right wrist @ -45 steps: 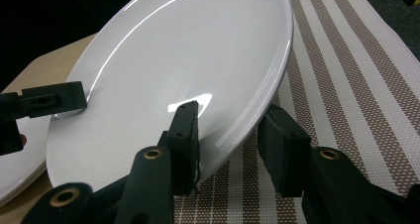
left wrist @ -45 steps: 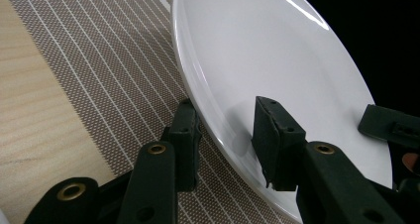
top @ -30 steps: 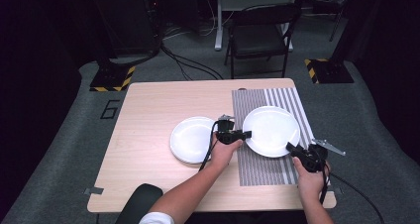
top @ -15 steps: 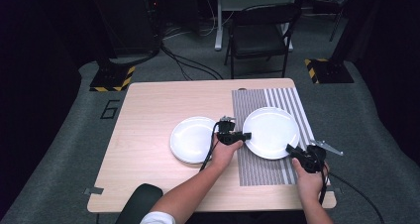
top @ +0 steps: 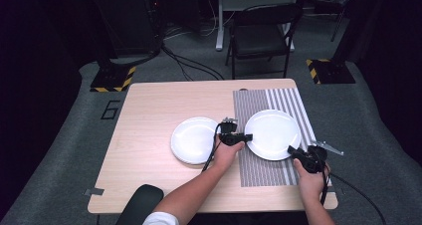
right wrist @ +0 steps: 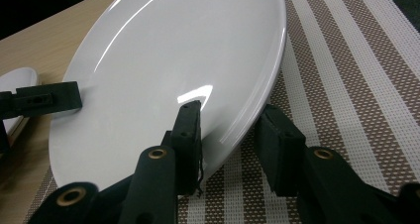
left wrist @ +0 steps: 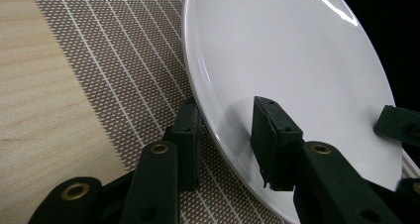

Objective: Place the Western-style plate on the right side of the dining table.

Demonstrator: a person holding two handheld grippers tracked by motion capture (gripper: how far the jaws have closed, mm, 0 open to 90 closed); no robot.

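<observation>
Both tongs are clenched on opposite edges of the large white plate (top: pixel 272 134), which lies on the striped placemat (top: pixel 259 168). The left gripper (left wrist: pixel 225 135) pinches the rim nearest it, 1 jaw under, 1 above; the right gripper (right wrist: pixel 228 140) bites the far rim likewise, probably so the 2 share the load and keep the plate level. A smaller plate (top: pixel 191 140) sits just behind the left tongs, close enough to clip

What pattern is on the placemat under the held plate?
Brown and white stripes, woven; the placemat shows best in the right gripper view, under the white plate.
</observation>
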